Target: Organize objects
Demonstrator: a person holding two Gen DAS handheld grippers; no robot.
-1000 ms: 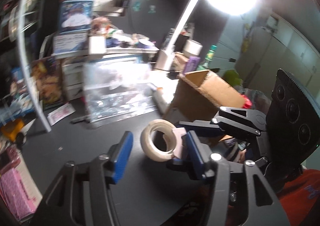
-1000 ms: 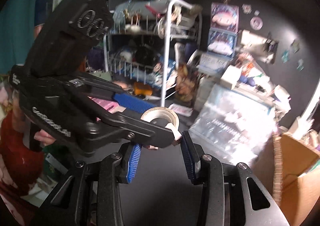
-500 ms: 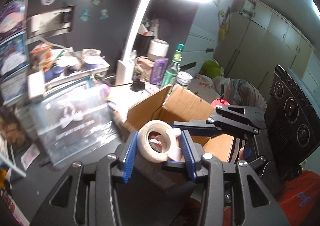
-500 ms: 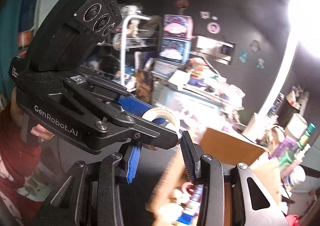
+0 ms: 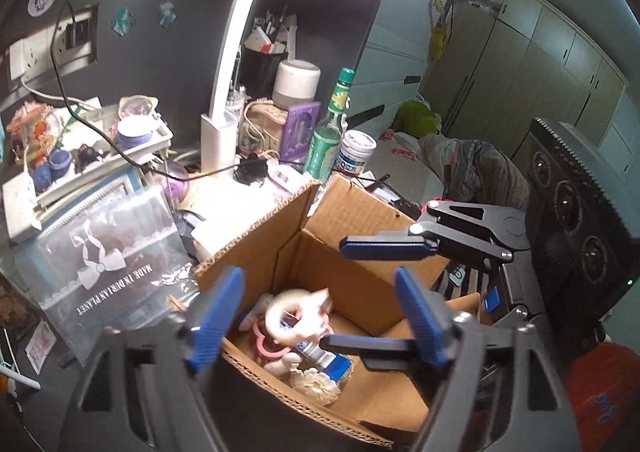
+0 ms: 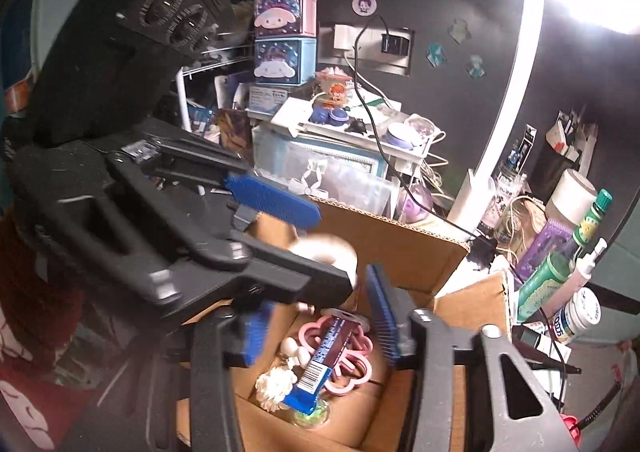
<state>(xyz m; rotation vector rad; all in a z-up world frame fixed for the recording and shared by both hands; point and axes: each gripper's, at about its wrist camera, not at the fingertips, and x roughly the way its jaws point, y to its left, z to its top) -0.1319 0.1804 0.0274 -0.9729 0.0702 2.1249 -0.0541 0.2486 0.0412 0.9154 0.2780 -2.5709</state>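
From the left wrist, the left tongs (image 5: 316, 316) are opening wide over the cardboard box (image 5: 360, 219), the blurred tape roll (image 5: 294, 314) loose between them, while from the right wrist the right tongs (image 6: 320, 324) are opening too, gripping nothing.

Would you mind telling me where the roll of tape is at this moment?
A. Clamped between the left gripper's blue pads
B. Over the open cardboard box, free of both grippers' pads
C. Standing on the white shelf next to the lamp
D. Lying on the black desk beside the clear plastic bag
B: the blurred roll of tape sits over the cardboard box, between the opening left gripper pads without touching them.
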